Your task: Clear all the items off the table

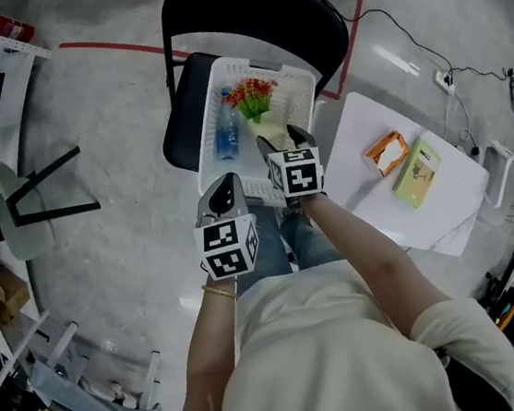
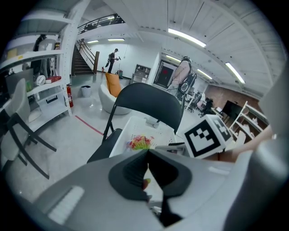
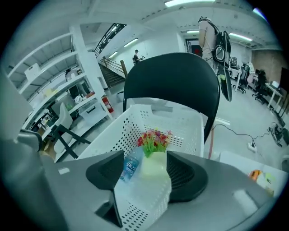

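Head view is showing us a small white table [image 1: 453, 208] sitting at our right on glossy grey floor [image 1: 117, 124], carrying an orange packet [image 1: 386, 152] and a green box [image 1: 417, 172]. Ahead, a white basket [image 1: 298, 102] is resting on a black chair [image 1: 251, 5], holding a bottle [image 1: 227, 131] and potted flowers [image 1: 253, 98]. Our left gripper [image 1: 224, 185] is hovering with its jaws pressed together, empty. Our right gripper [image 1: 286, 138] is hanging over the flowers with its jaws apart, clamping nothing.
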The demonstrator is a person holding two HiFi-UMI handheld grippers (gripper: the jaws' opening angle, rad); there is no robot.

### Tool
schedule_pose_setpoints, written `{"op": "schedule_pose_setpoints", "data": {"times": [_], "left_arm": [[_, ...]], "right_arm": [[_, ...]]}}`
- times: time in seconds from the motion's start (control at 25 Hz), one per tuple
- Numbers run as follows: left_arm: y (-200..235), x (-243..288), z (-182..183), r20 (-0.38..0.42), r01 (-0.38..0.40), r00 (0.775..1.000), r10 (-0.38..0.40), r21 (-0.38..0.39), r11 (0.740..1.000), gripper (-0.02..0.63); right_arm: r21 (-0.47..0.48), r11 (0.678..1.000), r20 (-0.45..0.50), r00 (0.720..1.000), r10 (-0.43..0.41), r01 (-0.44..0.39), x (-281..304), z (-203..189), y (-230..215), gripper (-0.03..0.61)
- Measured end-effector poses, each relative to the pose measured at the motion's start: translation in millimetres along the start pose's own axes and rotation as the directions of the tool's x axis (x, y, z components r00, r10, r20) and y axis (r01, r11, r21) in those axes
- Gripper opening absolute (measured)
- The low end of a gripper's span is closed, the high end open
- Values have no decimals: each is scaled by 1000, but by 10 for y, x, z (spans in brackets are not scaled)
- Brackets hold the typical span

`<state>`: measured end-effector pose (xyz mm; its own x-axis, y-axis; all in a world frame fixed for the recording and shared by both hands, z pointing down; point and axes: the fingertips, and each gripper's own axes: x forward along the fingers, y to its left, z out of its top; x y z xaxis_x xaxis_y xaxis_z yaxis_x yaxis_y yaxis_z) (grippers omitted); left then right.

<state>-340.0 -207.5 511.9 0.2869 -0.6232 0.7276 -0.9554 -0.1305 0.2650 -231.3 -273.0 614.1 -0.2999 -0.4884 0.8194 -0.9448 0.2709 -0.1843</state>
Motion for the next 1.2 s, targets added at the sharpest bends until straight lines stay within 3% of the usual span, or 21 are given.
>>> {"op": "schedule_pose_setpoints", "data": {"times": [0.2,0.56,1.2], "left_arm": [[-100,-71,25,21,-1,1000,1,-14,1000,9],[-342,-251,-20,46,3,999,-3,3,1000,9],[-847,-478,-105,76,30,996,-37,85,996,9]], "right_arm": [[-22,1000,25,999,22,-22,-234,34,-23,176],[-52,999,87,996,16,-12,-685,41,-85,26],[-60,998,169,985,20,-10,-1334,-134,-295,0]]}}
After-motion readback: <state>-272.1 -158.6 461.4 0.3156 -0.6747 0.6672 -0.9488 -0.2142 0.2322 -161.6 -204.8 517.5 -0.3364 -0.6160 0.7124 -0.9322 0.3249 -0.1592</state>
